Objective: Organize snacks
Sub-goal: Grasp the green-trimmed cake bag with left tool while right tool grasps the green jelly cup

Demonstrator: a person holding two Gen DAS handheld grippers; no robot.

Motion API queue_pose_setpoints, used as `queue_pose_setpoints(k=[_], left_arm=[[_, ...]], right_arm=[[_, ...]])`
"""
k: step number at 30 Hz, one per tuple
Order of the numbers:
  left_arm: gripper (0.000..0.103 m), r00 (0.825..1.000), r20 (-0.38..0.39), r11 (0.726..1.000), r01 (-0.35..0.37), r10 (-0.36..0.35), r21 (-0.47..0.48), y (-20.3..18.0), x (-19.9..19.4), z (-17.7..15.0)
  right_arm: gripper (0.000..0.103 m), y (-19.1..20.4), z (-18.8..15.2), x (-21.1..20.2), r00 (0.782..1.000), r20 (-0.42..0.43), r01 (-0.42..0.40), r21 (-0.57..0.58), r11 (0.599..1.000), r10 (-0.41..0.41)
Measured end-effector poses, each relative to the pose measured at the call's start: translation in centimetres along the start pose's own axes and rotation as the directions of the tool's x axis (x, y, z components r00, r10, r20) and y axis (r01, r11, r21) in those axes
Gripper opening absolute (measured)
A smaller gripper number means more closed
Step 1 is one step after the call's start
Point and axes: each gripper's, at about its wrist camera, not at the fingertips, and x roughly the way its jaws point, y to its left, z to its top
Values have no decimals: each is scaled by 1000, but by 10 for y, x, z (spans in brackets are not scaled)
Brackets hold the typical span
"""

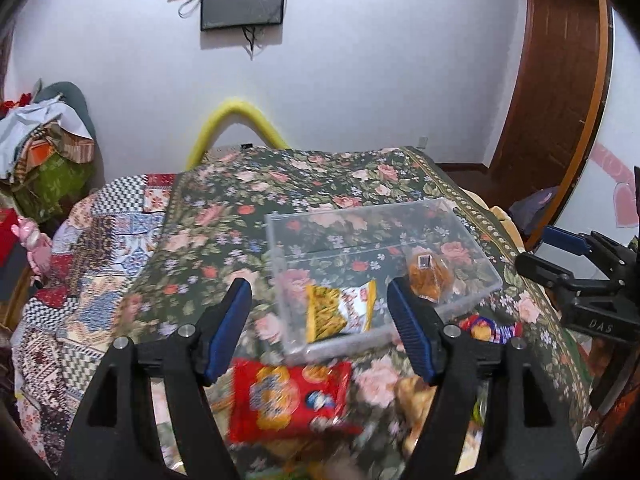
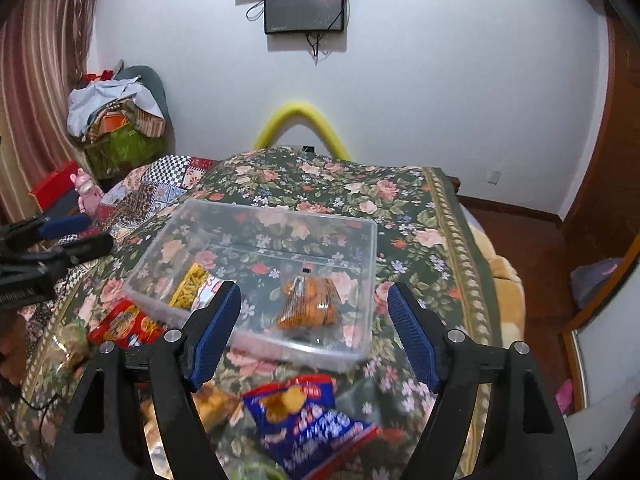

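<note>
Blue ribbed pads line both claws, and each claw stands wide with nothing between its fingers. The left gripper [image 1: 320, 320] hangs over a red snack bag [image 1: 290, 398] lying on the floral bedspread [image 1: 224, 248], just in front of the near wall of the clear plastic box [image 1: 276, 240]. The right gripper [image 2: 314, 332] hangs over a blue snack bag [image 2: 308, 424], which also lies on the bedspread in front of the box. Inside the box, a yellow snack packet [image 1: 340, 308] rests toward the left side and an orange snack pouch [image 2: 308, 304] toward the right; the two lie apart. Beyond the bed, a yellow foam tube [image 2: 300, 120] arches against the white wall, below a dark screen [image 2: 304, 8].
</note>
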Motion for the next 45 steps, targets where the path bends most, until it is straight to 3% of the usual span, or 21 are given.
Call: queue_pose_setpoints(k=[7, 15, 24, 29, 33, 40, 45], left_arm=[[75, 999, -14, 999, -52, 52, 12, 29, -42, -34], [76, 989, -105, 994, -106, 103, -19, 69, -55, -95], [76, 972, -207, 985, -133, 109, -108, 102, -32, -143], [76, 960, -250, 981, -157, 125, -111, 114, -12, -160], [76, 951, -287, 979, -158, 115, -129, 124, 7, -173], [76, 950, -307, 973, -125, 60, -195, 137, 26, -179], [73, 946, -317, 977, -132, 73, -169, 132, 38, -179]], right_arm=[[75, 9, -31, -18, 1000, -23, 19, -9, 1000, -19], [75, 20, -74, -30, 997, -79, -2, 31, 1000, 4], [75, 29, -114, -17, 984, -172, -20, 97, 995, 37], [62, 30, -126, -5, 973, -219, -37, 130, 991, 66], [61, 31, -130, 7, 966, -248, -39, 136, 990, 72], [61, 33, -137, 22, 958, -278, -31, 136, 990, 68], [53, 29, -138, 25, 956, -279, -46, 171, 984, 93]])
